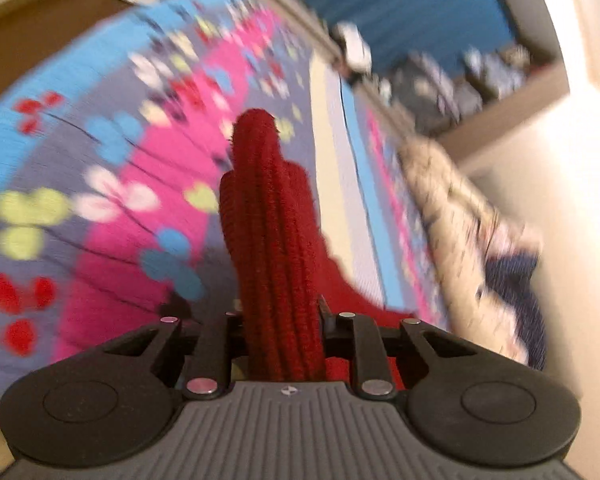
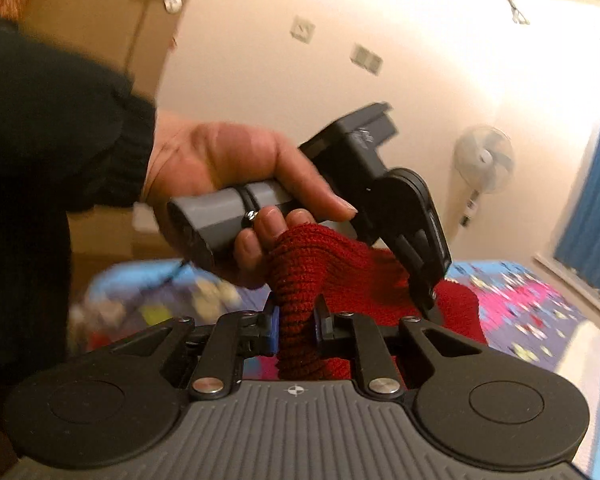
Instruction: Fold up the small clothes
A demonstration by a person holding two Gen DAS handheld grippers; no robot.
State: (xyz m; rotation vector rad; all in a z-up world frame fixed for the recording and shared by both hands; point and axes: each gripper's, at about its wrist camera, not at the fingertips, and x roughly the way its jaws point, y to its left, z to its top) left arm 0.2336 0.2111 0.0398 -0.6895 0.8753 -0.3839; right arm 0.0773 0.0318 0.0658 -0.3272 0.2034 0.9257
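Note:
A dark red ribbed knit garment (image 1: 268,216) is held up above a bed. My left gripper (image 1: 280,316) is shut on one bunched end of it, and the cloth hangs forward over the colourful bedspread (image 1: 100,160). My right gripper (image 2: 298,316) is shut on another part of the same red garment (image 2: 320,272). In the right wrist view the left gripper (image 2: 424,292), held in the person's hand (image 2: 236,168), pinches the cloth just beyond my right fingers. The two grippers are close together.
The bedspread (image 2: 520,300) has butterfly shapes in pink, blue and grey. A beige patterned cloth and a dark blue one (image 1: 516,284) lie at the bed's right edge. A standing fan (image 2: 484,160) and blue curtain (image 2: 596,200) are by the wall.

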